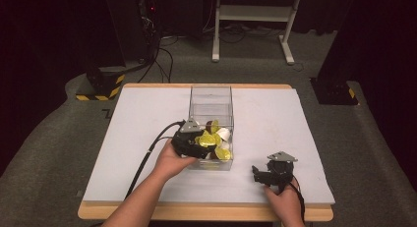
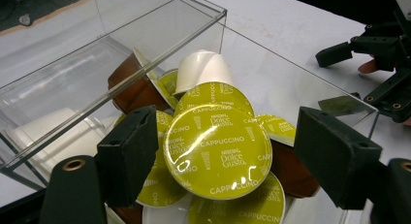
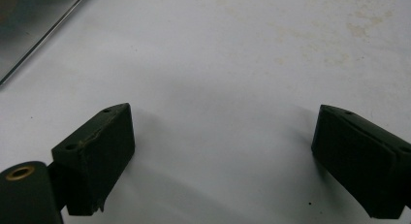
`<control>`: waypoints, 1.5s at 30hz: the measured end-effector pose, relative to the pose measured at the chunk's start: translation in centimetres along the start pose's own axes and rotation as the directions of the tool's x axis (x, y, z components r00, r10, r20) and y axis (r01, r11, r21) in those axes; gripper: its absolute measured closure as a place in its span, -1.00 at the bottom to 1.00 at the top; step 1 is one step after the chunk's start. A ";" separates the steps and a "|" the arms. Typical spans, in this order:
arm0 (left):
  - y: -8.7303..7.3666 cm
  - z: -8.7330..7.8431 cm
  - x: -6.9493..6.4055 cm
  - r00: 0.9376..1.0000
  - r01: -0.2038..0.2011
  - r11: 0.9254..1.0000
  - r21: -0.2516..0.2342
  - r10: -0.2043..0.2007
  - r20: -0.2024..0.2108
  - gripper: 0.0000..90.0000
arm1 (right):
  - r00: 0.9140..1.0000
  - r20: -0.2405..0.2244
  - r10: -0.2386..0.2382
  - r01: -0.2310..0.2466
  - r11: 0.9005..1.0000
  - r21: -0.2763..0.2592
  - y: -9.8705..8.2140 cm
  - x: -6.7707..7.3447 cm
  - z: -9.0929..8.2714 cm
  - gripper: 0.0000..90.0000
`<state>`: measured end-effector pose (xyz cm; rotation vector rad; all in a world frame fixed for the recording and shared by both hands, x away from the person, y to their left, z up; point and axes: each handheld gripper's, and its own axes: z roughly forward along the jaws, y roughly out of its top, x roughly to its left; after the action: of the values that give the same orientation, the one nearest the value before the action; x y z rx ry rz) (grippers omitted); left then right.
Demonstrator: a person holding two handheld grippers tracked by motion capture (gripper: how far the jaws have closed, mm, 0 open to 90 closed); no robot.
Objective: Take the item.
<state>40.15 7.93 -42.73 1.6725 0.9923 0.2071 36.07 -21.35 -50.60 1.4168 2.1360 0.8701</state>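
Big white table (image 1: 137,138) with a clear box (image 2: 145,25) sitting mid-table, stuffed with a pile of pods. Left gripper (image 2: 223,151) poked down into the box, jaws apart around the top yellow pod (image 2: 218,151), left pad touching its rim, right pad clear of it. Right gripper (image 3: 223,156) parked over bare table just right of the box, jaws wide apart, holding nothing.

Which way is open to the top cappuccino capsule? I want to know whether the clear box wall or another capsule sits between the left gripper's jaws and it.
Nothing visible does. The left gripper is inside the clear box, jaws open on either side of the top capsule, which lies uppermost on the pile of capsules. The left pad looks close to its rim; contact cannot be told.
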 end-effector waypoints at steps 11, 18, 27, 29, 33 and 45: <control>-0.5 0.6 0.1 0.999 -0.028 0.999 0.029 0.028 -0.017 -0.35 | 1.000 0.000 0.000 0.000 1.000 0.000 0.0 0.0 0.0 -0.82; -0.8 0.3 0.1 0.999 -0.025 1.000 0.007 0.025 -0.019 -0.18 | 1.000 0.000 0.000 0.000 1.000 0.000 0.0 0.0 0.0 -0.82; -0.7 -0.5 0.0 1.000 -0.024 0.999 -0.033 0.024 -0.010 -0.17 | 1.000 0.000 -0.001 0.001 1.000 0.000 0.0 0.0 0.0 -0.82; -0.6 -0.7 0.1 1.000 -0.010 0.999 -0.045 0.009 -0.009 -0.17 | 1.000 0.000 -0.001 0.001 1.000 0.000 0.0 0.0 0.0 -0.82; -0.5 -1.1 0.2 1.000 -0.009 0.999 -0.051 0.009 -0.006 -0.17 | 1.000 0.000 -0.001 0.001 1.000 0.000 0.0 0.0 0.0 -0.82; -0.4 -2.7 0.2 1.000 0.021 0.995 -0.092 -0.020 0.021 -0.17 | 1.000 0.000 -0.003 0.003 1.000 -0.001 0.0 0.0 0.0 -0.82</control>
<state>38.53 10.04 -42.15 1.5767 0.9703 0.2191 36.07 -21.36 -50.60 1.4130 2.1368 0.8694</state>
